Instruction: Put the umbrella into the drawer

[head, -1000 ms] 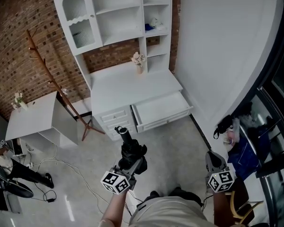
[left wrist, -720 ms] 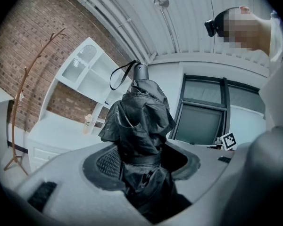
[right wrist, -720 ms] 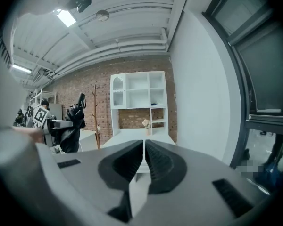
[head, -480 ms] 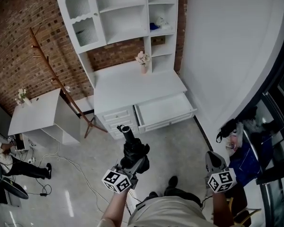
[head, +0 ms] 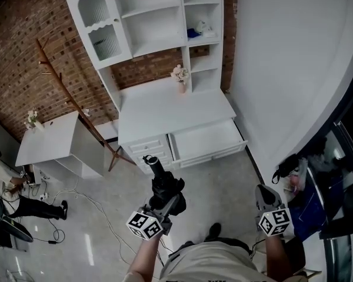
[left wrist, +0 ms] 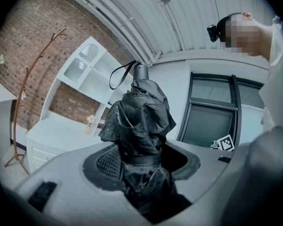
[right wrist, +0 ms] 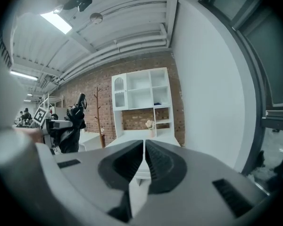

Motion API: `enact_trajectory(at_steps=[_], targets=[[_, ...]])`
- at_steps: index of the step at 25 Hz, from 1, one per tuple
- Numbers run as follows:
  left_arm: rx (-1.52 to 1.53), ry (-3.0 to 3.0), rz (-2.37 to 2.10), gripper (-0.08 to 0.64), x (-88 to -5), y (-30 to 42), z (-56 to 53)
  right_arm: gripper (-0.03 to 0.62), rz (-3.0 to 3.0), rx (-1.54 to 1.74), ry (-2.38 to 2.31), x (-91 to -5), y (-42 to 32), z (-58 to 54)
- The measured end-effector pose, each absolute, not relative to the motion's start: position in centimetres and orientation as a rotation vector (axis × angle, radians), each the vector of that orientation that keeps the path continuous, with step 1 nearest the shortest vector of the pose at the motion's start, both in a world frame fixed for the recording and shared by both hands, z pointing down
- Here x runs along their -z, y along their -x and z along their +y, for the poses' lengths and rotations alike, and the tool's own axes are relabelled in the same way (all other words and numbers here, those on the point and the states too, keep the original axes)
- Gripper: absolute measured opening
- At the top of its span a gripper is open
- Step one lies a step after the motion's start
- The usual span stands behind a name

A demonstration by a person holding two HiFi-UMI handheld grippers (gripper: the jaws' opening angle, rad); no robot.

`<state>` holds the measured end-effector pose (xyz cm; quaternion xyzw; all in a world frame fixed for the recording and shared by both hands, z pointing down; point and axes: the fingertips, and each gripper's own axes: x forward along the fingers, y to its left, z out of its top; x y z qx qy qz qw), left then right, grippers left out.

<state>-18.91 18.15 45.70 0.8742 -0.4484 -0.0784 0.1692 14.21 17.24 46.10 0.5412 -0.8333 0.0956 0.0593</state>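
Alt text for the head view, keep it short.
Left hand-held gripper grips a folded black umbrella on the way to a white desk whose right drawer stands open. Right hand-held gripper is shut, holding nothing.

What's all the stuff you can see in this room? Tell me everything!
umbrella: one, black, folded, in the left gripper
desk with shelves: one, white, against the brick wall
drawer: one, white, open, desk's right side
flower vase: one, pale, on the desk
coat stand: one, brown, left of the desk
small table: one, white, far left
left gripper: one, grey, shut on the umbrella
right gripper: one, grey, shut, empty
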Motion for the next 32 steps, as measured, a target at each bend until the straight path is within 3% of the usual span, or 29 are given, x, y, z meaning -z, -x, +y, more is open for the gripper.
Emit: enact_trajectory(at_steps=[32], targets=[[0.202,-2.438,-1.349,0.249,-46.0,10.4,8.7,0.034,-2.607,-0.332,-1.551,-47.8,-21.9,4.8]])
